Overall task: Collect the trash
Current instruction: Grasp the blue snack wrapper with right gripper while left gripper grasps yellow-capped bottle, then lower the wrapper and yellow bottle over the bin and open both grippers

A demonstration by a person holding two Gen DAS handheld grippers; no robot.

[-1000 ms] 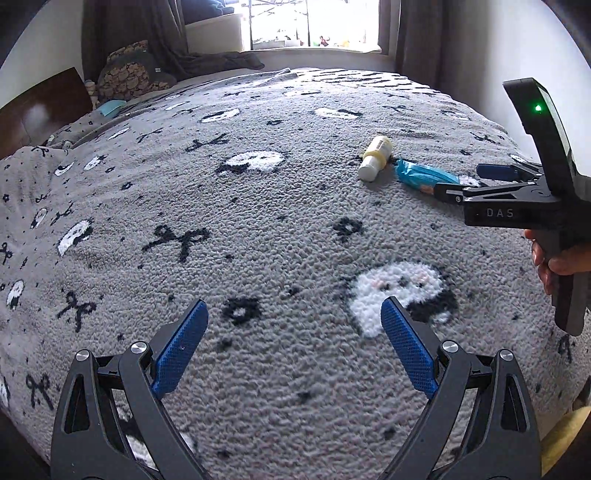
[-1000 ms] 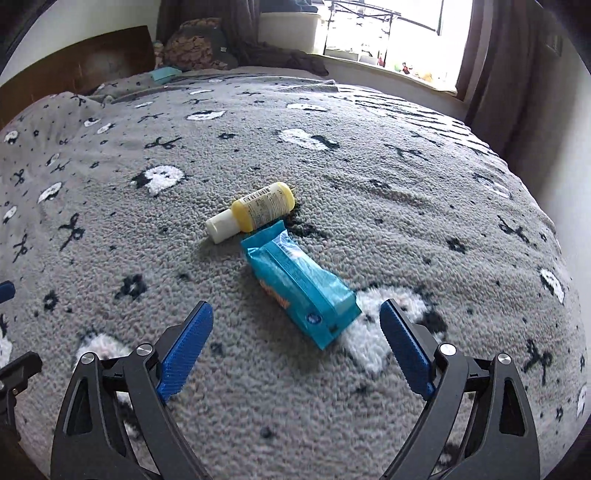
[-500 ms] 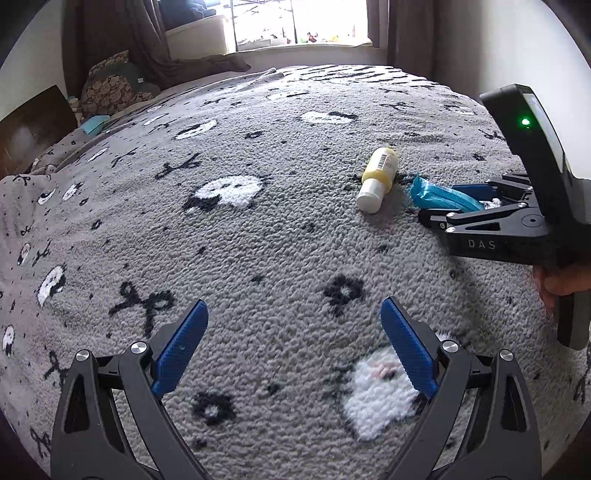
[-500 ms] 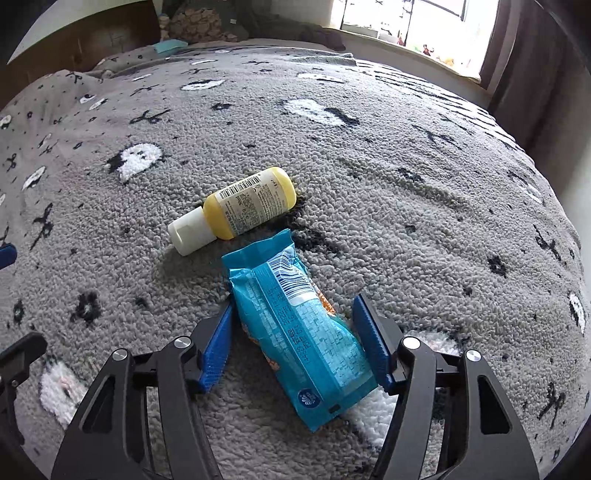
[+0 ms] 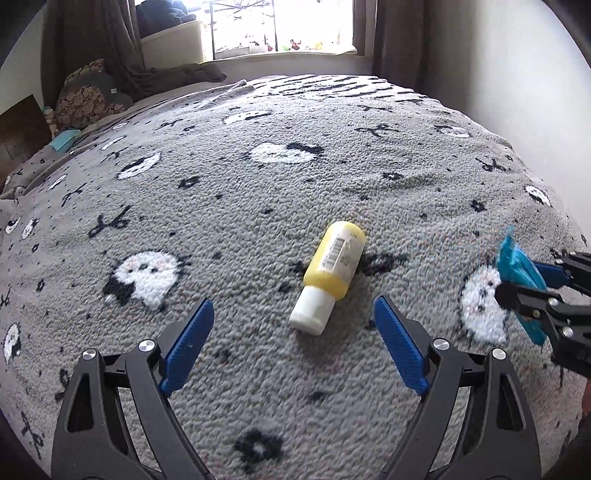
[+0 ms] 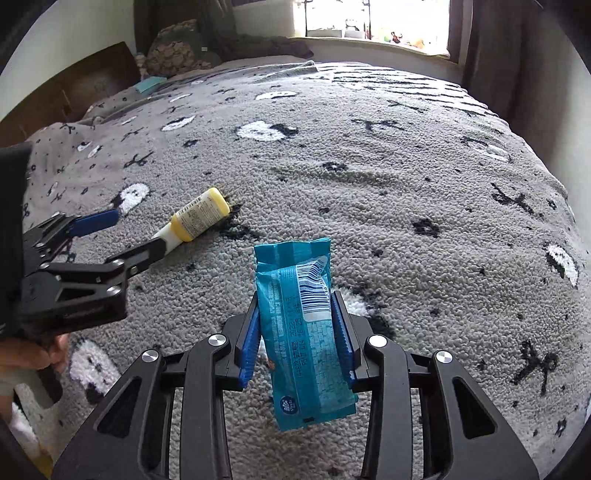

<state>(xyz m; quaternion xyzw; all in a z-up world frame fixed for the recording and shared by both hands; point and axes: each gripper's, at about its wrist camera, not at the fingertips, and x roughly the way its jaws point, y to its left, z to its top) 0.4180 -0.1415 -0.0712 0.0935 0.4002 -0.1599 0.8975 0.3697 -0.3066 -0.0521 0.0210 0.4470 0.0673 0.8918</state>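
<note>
A yellow bottle (image 5: 332,269) with a white cap lies on its side on the grey patterned blanket (image 5: 221,206). My left gripper (image 5: 295,343) is open, its fingers either side of the cap end and just short of it. My right gripper (image 6: 297,332) is shut on a blue snack wrapper (image 6: 303,325) and holds it lifted off the blanket. The bottle also shows in the right wrist view (image 6: 195,221), with the left gripper (image 6: 122,236) at its cap. The wrapper (image 5: 521,269) and right gripper (image 5: 532,284) show at the right edge of the left wrist view.
The blanket covers a bed. A dark wooden headboard (image 6: 74,88) and a patterned cushion (image 5: 88,99) are at the far left. A window (image 5: 284,26) with dark curtains is beyond the bed. A white wall (image 5: 498,66) runs along the right side.
My right gripper has closed on the blue wrapper and lifted it off the blanket. My left gripper has moved right and forward up to the yellow bottle.
</note>
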